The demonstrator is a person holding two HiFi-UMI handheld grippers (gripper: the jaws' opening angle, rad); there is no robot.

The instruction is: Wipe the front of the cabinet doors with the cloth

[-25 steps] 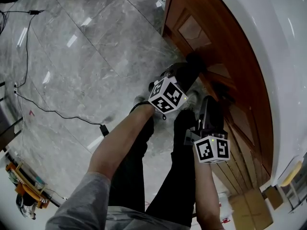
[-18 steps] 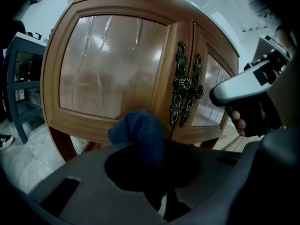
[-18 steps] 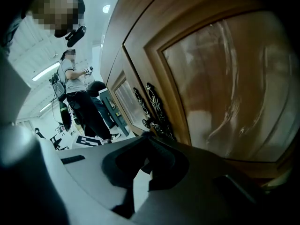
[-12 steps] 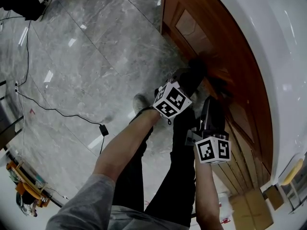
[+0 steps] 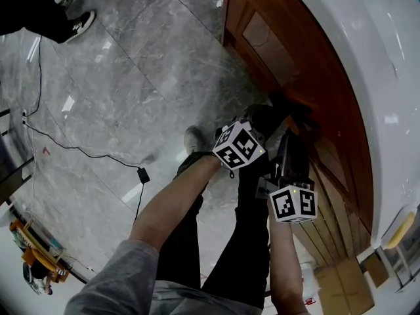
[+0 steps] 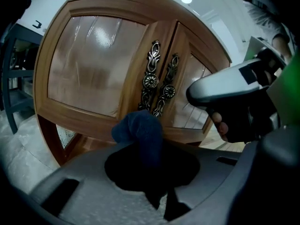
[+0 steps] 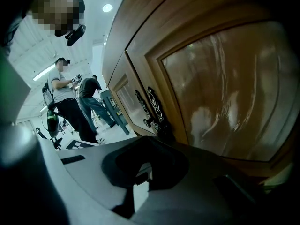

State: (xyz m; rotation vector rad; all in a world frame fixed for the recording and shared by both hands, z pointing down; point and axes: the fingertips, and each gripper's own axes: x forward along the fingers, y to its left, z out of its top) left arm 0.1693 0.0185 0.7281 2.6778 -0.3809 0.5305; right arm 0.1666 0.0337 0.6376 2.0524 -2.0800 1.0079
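The brown wooden cabinet doors (image 5: 282, 44) run along the right of the head view, under a white top. My left gripper (image 5: 274, 113) is shut on a dark blue cloth (image 6: 139, 129); the bunched cloth sticks out of the jaws right at the lower rail of the doors, below the two ornate metal handles (image 6: 159, 81). Beside it, my right gripper (image 5: 298, 125) also points at the doors, close to the handles (image 7: 154, 109). Its jaws look shut with nothing between them. From the left gripper view the right gripper's body (image 6: 229, 97) shows at the right.
A black cable (image 5: 79, 151) with a plug crosses the grey marble floor. Another person's shoe (image 5: 80, 22) shows at top left. My own legs and a shoe (image 5: 193, 140) stand below the grippers. A cardboard box (image 5: 344, 284) sits at bottom right. People (image 7: 63, 97) stand farther off.
My left gripper has slid the cloth down and rightward along the door, closer to the right gripper. The right gripper has barely moved. A person's leg has come into view at top left.
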